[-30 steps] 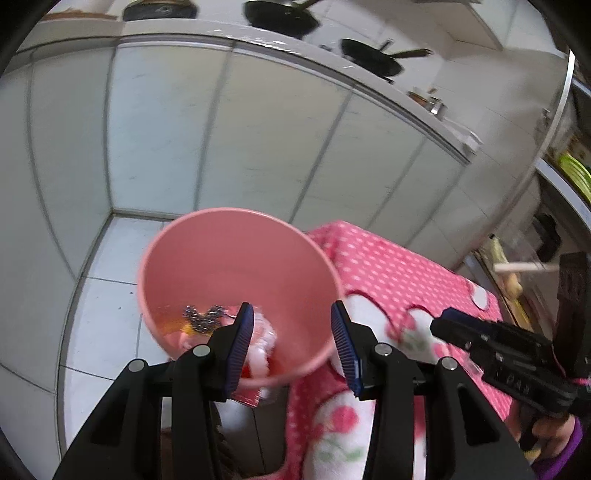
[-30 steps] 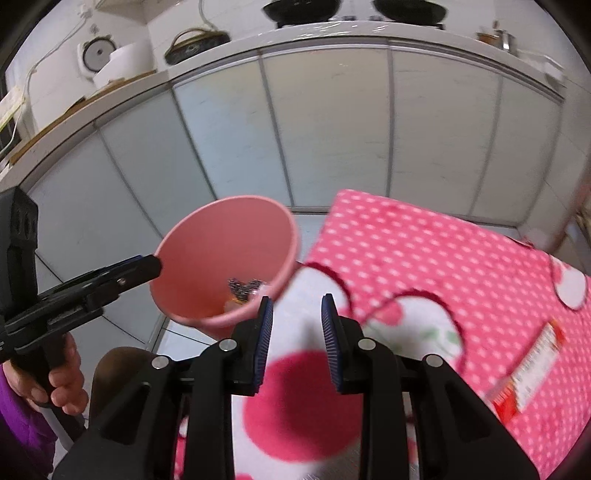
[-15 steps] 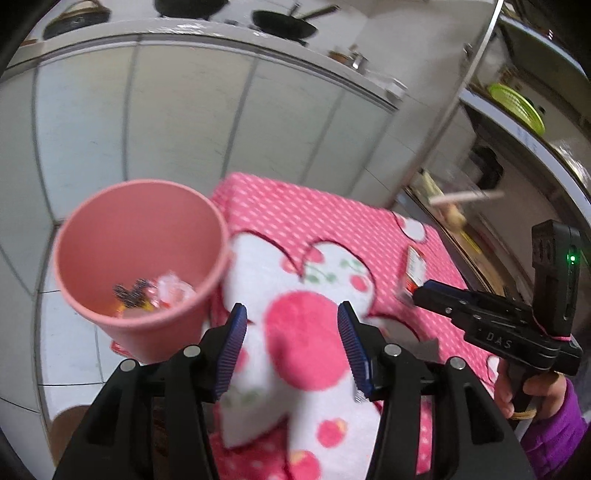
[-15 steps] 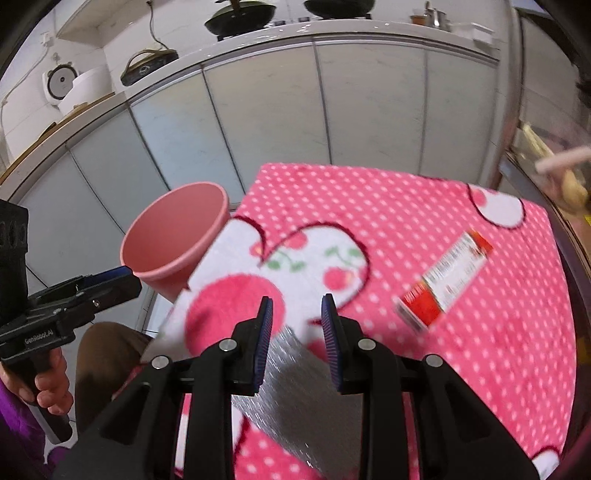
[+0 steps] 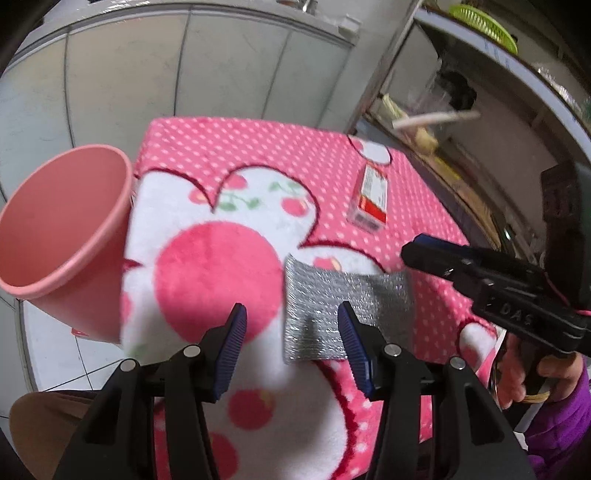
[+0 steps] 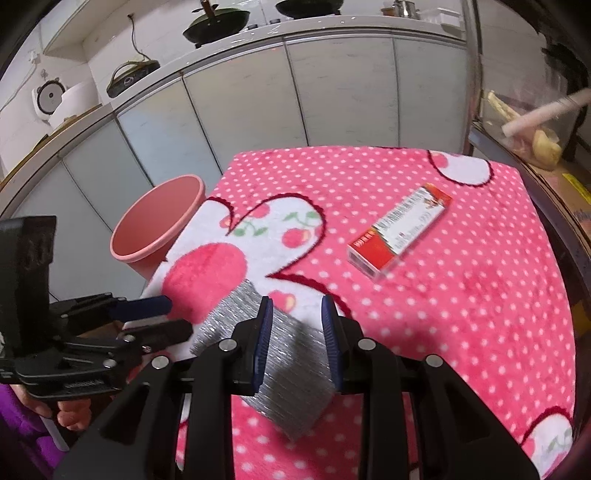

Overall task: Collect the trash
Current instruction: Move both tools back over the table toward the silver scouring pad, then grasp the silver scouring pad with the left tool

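Observation:
A silver, glittery rectangular sheet (image 5: pixel 347 295) lies flat on the pink dotted blanket (image 5: pixel 240 147) near its front edge. My left gripper (image 5: pixel 291 317) hovers open over the sheet's left end with nothing between its pads. My right gripper (image 6: pixel 295 310) hangs above the same silver sheet (image 6: pixel 288 406), its jaws narrowly apart and empty. Farther back on the blanket (image 6: pixel 480 295) lies a red and white carton (image 6: pixel 400 225), also visible from the left wrist (image 5: pixel 369 199). The pink bin (image 5: pixel 62 229) stands off the blanket's left edge. Each view also shows the other gripper: right (image 5: pixel 417 254), left (image 6: pixel 173 315).
Grey cabinet doors (image 6: pixel 332 96) run behind the table, under a counter with pans (image 6: pixel 218 18) and a rice cooker (image 6: pixel 55 99). A metal shelf (image 5: pixel 424 122) with clutter stands close on the right. A person's knee (image 5: pixel 37 417) sits at the lower left.
Both grippers swung right, from over the pink bin to above the blanket. The silver sheet and the carton came into view. The left jaws widened a little.

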{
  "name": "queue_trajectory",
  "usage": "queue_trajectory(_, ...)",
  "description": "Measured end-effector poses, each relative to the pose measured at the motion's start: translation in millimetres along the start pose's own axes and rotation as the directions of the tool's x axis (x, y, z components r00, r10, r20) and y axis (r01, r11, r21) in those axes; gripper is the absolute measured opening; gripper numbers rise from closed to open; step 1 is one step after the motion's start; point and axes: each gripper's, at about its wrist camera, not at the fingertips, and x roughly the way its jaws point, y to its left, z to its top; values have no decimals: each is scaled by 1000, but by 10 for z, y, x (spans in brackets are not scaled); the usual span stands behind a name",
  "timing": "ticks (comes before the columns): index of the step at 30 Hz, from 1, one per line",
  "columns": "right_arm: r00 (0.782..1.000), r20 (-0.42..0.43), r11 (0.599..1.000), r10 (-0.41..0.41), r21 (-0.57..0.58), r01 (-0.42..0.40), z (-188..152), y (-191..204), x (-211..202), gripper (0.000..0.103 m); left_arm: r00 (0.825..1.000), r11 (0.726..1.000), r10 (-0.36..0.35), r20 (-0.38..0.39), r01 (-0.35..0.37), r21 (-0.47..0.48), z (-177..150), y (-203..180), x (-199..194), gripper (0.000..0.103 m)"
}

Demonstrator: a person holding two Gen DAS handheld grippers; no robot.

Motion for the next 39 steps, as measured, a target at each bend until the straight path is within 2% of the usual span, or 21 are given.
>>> queue_trajectory(11, 1000, 3, 997, 5, 83, -5, -123, -393, -12, 28, 994, 997, 48, -94, -42, 72, -75, -278, 369, 50)
queue_trajectory(22, 1000, 8, 991, 20, 130, -21, -162, -599, 37, 28, 988, 982, 140, -63, -130, 141, -60, -409, 460, 50)
queue_trajectory(25, 1000, 9, 990, 25, 142, -26, -167, -647, 51, 28, 987, 978, 151, -53, -141, 152, -48, -430, 457, 40)
queue_trajectory(27, 1000, 8, 989, 26, 148, -26, -172, -670, 64, 28, 986, 977, 161, -41, -153, 149, -35, -425, 444, 19)
queue_trajectory(29, 1000, 6, 988, 26, 155, -27, -180, -684, 77, 28, 988, 980, 153, -36, -147, 134, -14, -397, 429, 12)
queue_trajectory(32, 1000, 3, 987, 25, 160, -26, -187, -697, 92, 28, 992, 986, 123, -23, -119, 115, 5, -380, 398, 10)
queue_trajectory(39, 1000, 3, 985, 16, 172, -17, -182, -729, 101, 28, 996, 994, 64, 65, -70, 87, 145, -384, 190, 9)
